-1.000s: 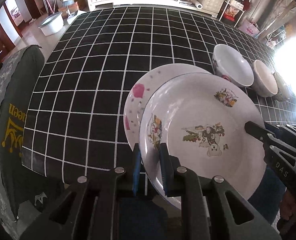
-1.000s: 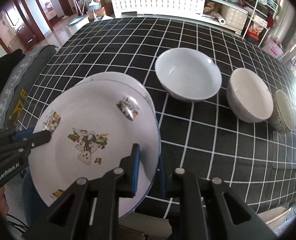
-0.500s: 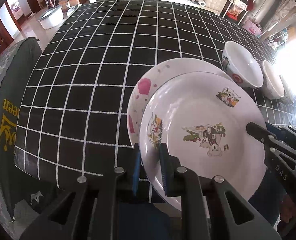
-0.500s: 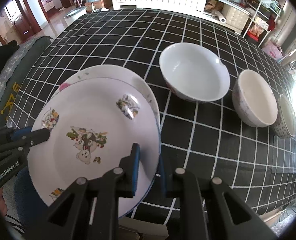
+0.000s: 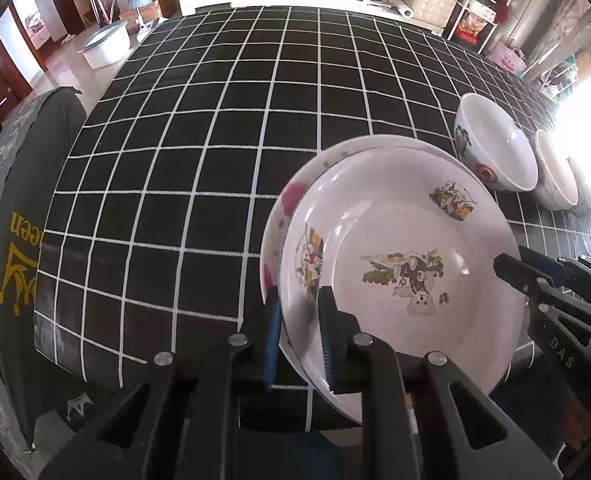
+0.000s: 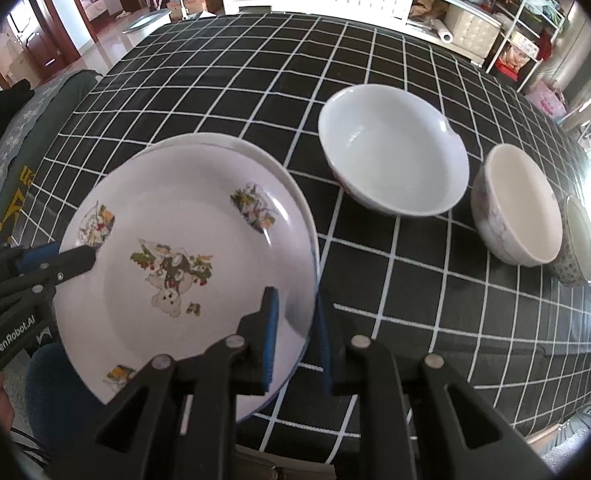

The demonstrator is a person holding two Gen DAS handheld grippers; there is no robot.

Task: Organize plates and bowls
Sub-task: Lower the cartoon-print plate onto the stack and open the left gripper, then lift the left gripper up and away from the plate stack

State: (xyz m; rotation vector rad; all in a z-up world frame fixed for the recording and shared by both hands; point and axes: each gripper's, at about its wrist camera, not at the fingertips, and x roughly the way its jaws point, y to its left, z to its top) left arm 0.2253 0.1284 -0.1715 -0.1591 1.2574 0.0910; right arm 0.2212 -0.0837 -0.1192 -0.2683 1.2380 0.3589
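Cartoon plate (image 5: pixel 407 264) held over flowered plate (image 5: pixel 291 200) at near table edge; my left gripper (image 5: pixel 298 336) and right gripper (image 6: pixel 293 336) clamp opposite rims. Stacking unfinished; three bowls (image 6: pixel 391 152) right, unnested.

Left gripper (image 5: pixel 299 336) jaws clamped on cartoon plate (image 5: pixel 407 264) rim; right gripper (image 5: pixel 511 270) at opposite edge; flowered plate (image 5: pixel 291 196) beneath

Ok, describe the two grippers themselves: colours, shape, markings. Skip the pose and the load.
Both are matte black, two-finger tools with angular frames and round silver rivets. The left gripper and right gripper carry ribbed blue pads on the inner faces. White lettering reads "GenRobot.AI" on the left and "DAS" on the right. No sleeves show.
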